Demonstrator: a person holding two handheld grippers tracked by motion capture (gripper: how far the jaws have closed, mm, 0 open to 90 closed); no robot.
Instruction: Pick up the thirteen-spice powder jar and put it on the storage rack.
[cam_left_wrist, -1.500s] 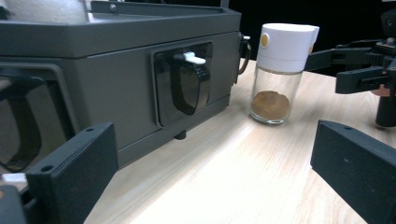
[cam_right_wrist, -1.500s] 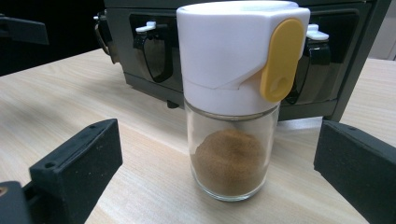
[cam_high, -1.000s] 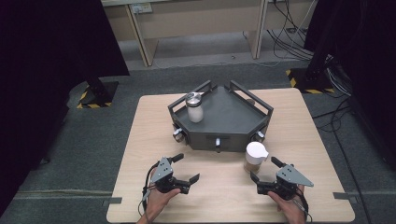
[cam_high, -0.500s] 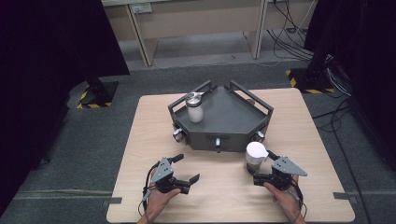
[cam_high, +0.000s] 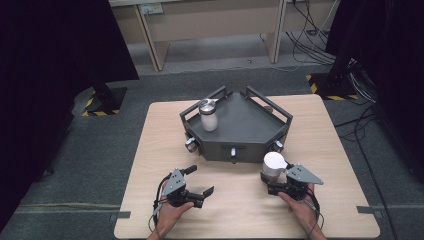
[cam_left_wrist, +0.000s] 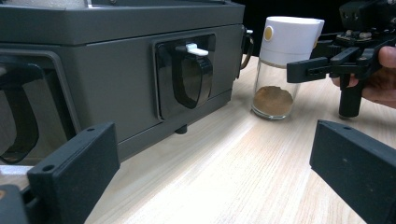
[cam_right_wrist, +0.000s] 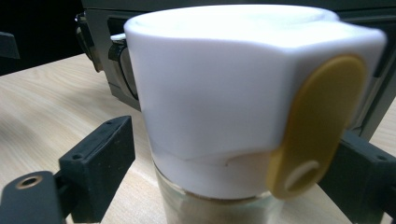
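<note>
White-capped spice jar w/ brown powder stands on the table, just in front of the grey tray. My right gripper brackets it, jaws wide, prob. to grab below the cap; contact unclear. Left gripper idles wide, holding nothing. Second jar in tray; contents unreadable.

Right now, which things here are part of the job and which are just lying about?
In the job, likely:
white-capped jar, between the right tool jaws
grey tray
jar on the tray

Just about:
left tool, open and idle
cables on the floor
</note>
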